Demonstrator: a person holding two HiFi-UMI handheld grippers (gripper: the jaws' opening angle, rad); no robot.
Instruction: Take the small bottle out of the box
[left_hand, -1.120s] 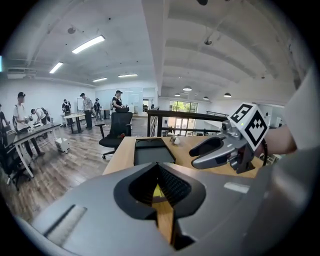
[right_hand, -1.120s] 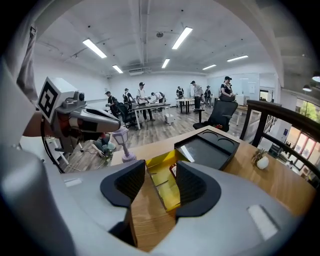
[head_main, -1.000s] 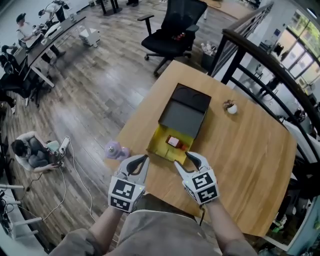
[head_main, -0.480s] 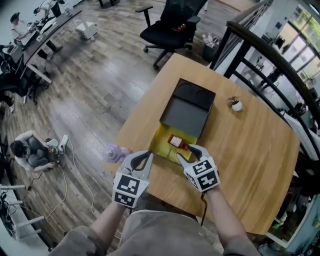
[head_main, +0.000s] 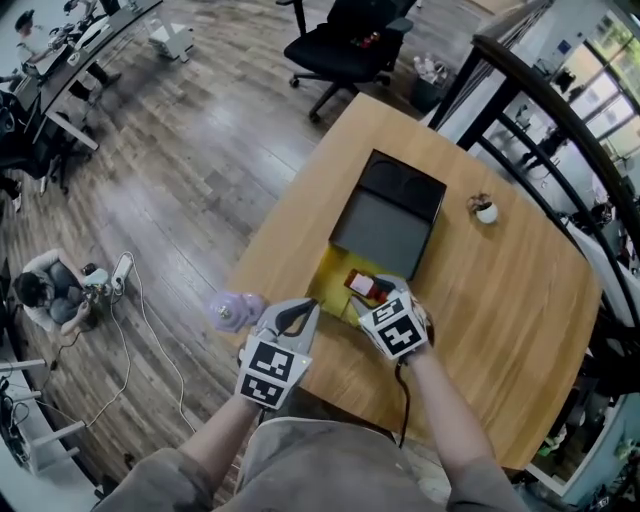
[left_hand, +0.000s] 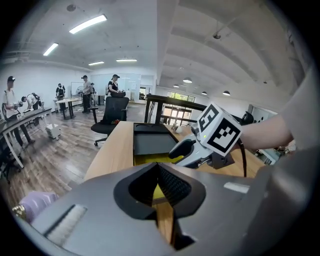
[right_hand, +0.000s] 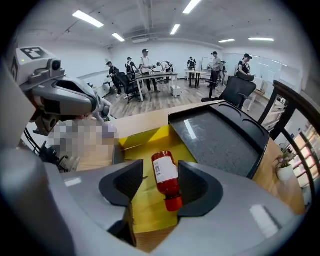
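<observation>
Jaws of the right gripper are standing wide apart and have just been opening further. They are straddling the small bottle, which is lying between them without being pressed by either pad. It sits nearer one pad, with a clear gap on the other side. The red bottle is resting on its side on the yellow floor of the box, its white label facing up and its red cap pointing back toward the gripper. The dark lid is lying folded back flat on the wooden surface.

The left gripper is hovering just beside the near edge of the box, its jaws parted and holding nothing.

Judging by this, the reach is ending and the grasp is about to begin. The next move is calling for the right jaws to settle lower around the bottle's body, centre it and close. A round bottle lying flat is likely to roll if only one pad meets it first. After that comes a lift clear of the box walls.
</observation>
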